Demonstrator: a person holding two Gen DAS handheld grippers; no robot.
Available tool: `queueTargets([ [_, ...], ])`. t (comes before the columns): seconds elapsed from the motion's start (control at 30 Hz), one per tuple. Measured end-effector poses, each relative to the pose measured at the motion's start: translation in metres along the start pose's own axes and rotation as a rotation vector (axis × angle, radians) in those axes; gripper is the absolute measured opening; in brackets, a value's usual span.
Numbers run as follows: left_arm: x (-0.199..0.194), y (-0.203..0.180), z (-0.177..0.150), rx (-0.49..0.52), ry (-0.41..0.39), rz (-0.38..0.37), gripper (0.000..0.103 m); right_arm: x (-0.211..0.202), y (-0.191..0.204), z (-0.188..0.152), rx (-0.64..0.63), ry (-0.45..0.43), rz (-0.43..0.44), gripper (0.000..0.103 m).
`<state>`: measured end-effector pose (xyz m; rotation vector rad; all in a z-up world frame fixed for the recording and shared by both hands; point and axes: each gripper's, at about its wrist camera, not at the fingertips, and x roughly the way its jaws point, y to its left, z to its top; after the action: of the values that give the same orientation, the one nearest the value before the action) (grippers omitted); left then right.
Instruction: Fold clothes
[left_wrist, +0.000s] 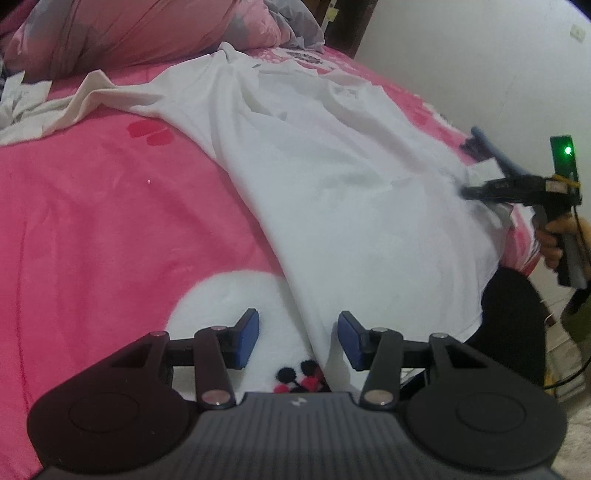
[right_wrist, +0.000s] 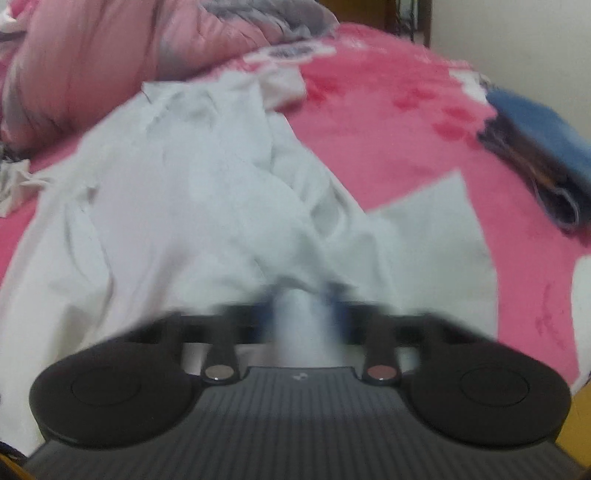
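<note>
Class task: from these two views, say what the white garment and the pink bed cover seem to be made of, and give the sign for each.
White garment: probably thin cotton-type knit, matte; it drapes in soft wrinkles. Pink bed cover: likely plush fleece; its surface looks fuzzy and unshiny.

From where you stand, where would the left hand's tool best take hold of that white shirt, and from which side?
Best at the bottom hem, at the near corner of the white shirt, I'd guess. That edge drapes over the pink blanket just ahead of the left gripper, whose fingers stand apart with the edge between them. Coming in from the near side, fingers astride the edge, suits the thin flat cloth.
</note>
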<state>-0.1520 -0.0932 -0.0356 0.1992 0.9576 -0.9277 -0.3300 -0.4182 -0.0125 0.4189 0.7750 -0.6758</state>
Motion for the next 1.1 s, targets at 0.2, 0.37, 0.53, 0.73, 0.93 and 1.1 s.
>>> queueTargets([
  [0.2, -0.001, 0.006, 0.002, -0.022, 0.010, -0.014, 0.044, -0.020, -0.027, -0.016, 0.103, -0.039, -0.043, 0.000],
  [0.37, -0.002, 0.010, 0.002, -0.030, 0.006, -0.026, 0.044, -0.054, -0.028, -0.019, 0.182, -0.159, -0.006, 0.029],
  [0.53, -0.007, 0.012, 0.001, -0.046, -0.014, -0.039, 0.044, -0.086, -0.003, -0.017, 0.162, -0.239, 0.171, 0.032],
  [0.73, -0.020, 0.010, 0.005, -0.044, -0.077, -0.055, 0.050, -0.040, 0.041, -0.015, 0.198, -0.040, 0.426, 0.032],
  [0.93, -0.010, 0.000, 0.007, 0.013, -0.070, -0.083, 0.054, -0.001, 0.060, -0.021, 0.276, 0.100, 0.486, 0.012],
  [1.1, -0.003, 0.000, 0.002, 0.019, -0.053, -0.082, 0.054, -0.004, 0.092, -0.014, 0.231, 0.111, 0.531, 0.001],
])
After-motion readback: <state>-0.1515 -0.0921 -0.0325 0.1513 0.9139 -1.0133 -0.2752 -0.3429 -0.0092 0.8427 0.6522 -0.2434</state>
